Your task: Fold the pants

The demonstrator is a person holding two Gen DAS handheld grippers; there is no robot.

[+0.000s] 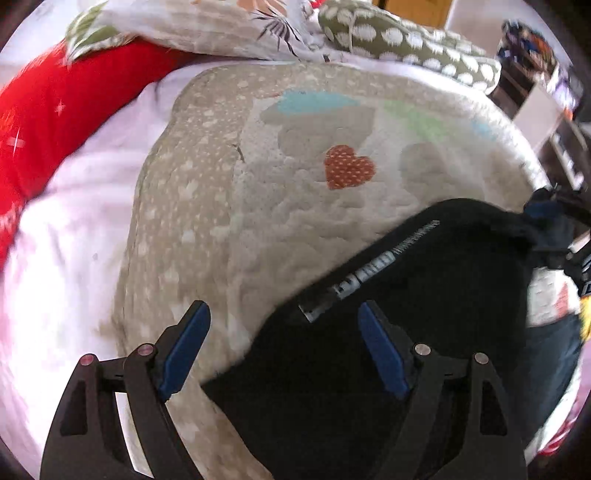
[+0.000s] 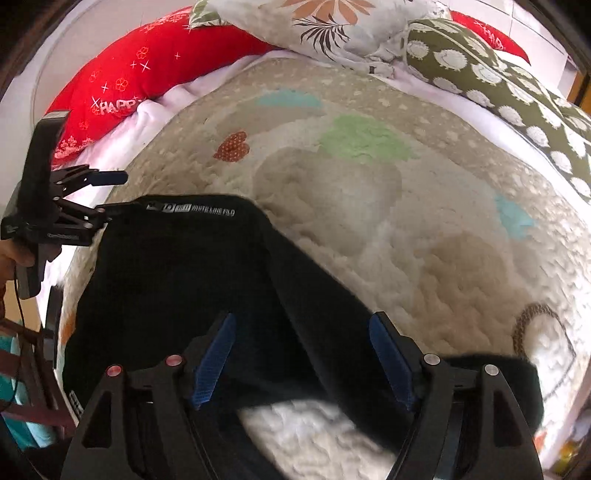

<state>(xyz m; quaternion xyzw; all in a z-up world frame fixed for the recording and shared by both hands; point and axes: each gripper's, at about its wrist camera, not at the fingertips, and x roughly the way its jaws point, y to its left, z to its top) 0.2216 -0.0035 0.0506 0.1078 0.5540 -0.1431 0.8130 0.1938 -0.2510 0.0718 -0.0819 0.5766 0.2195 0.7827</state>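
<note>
Black pants with a white-lettered waistband lie on a beige quilt, one part laid over another. My left gripper hangs open above their left edge, one pad over the quilt and the other over the black cloth. In the right wrist view the pants spread below my right gripper, which is open with nothing pinched between its blue pads. The left gripper also shows there, open beside the waistband corner, with a hand on its handle.
A red pillow, a floral pillow and a green pillow with white shapes line the far side of the bed. The quilt carries a red heart patch. Shelves stand at the far right.
</note>
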